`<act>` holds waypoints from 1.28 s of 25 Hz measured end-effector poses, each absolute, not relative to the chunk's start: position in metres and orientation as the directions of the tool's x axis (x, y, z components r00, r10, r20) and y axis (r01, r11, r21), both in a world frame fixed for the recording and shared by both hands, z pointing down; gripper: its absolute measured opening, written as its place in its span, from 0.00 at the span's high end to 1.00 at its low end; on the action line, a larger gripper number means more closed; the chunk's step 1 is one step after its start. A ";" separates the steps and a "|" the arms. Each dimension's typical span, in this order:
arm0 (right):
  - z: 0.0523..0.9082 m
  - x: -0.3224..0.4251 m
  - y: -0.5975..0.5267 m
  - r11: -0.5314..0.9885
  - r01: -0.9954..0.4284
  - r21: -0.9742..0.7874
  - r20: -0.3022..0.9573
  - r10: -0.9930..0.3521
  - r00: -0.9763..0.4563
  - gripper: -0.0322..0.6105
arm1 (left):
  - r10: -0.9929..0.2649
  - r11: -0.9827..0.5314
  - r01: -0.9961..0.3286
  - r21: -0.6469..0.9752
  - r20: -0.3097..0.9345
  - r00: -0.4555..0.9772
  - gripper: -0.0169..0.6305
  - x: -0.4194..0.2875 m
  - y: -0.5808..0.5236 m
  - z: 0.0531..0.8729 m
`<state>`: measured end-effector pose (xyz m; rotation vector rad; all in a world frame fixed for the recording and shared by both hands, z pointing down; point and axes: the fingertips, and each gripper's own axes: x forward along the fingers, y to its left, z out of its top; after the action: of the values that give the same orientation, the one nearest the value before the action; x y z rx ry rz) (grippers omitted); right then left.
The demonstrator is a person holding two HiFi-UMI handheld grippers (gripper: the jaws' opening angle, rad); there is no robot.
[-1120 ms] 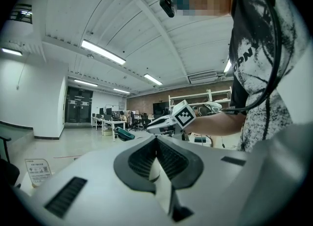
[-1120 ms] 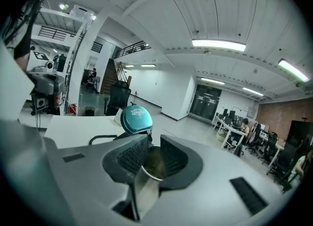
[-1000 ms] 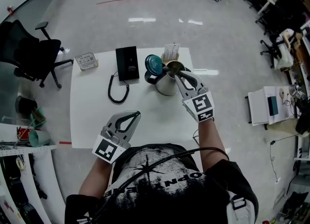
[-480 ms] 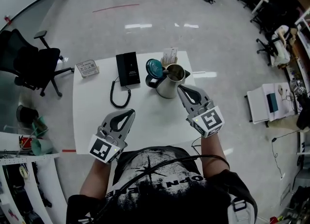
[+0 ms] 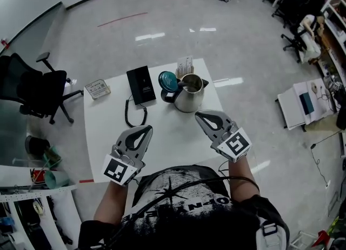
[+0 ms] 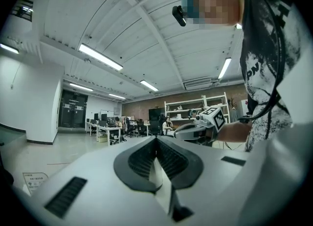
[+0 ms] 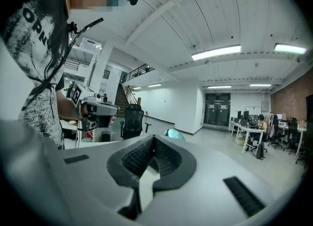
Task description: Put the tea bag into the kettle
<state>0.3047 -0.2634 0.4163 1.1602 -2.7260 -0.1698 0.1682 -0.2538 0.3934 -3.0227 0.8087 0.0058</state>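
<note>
While both tools hang over the near half of the white square table [image 5: 102, 130], neither touches anything on it. Black office chair [image 5: 32, 84] stands on the floor off the table's left side, well apart.

Left gripper [image 5: 148, 129]: low over the near-left area, jaws fully together with nothing between them. The left gripper view shows the ribbed pads [image 6: 144, 159] meeting along one line.

Right gripper [image 5: 198, 114]: over the near-right area, tip aimed at the kettle but apart from it. Jaws are pressed together and empty, and the right gripper view shows the pads [image 7: 139, 157] in contact.

Stainless steel kettle [image 5: 190, 94]: upright at the far right of the table, top open, black handle on its left.

Flat black rectangular base [image 5: 141, 77]: far centre, with its black cord [image 5: 130, 114] looping toward the near side.

Round teal lid [image 5: 168, 79]: off the kettle, just beside its handle, between kettle and base.

Small pale flat box [image 5: 98, 89]: far-left corner.

Pale upright packets [image 5: 185, 66]: just behind the kettle at the far edge.

Tea bag: can't make it out in any view. Neither tool carries it, and the kettle's mouth looks dark from above.
</note>
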 end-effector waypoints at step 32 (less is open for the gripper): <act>0.411 0.294 -0.254 0.716 -0.677 0.167 0.097 -0.696 -0.712 0.93 | -0.476 -0.879 -0.476 0.001 -0.006 0.879 0.96 0.177 -0.249 0.397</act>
<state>0.2936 -0.2539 0.4114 1.1140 -2.7669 -0.1793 0.1767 -0.2488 0.3972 -3.0444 0.7715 0.0101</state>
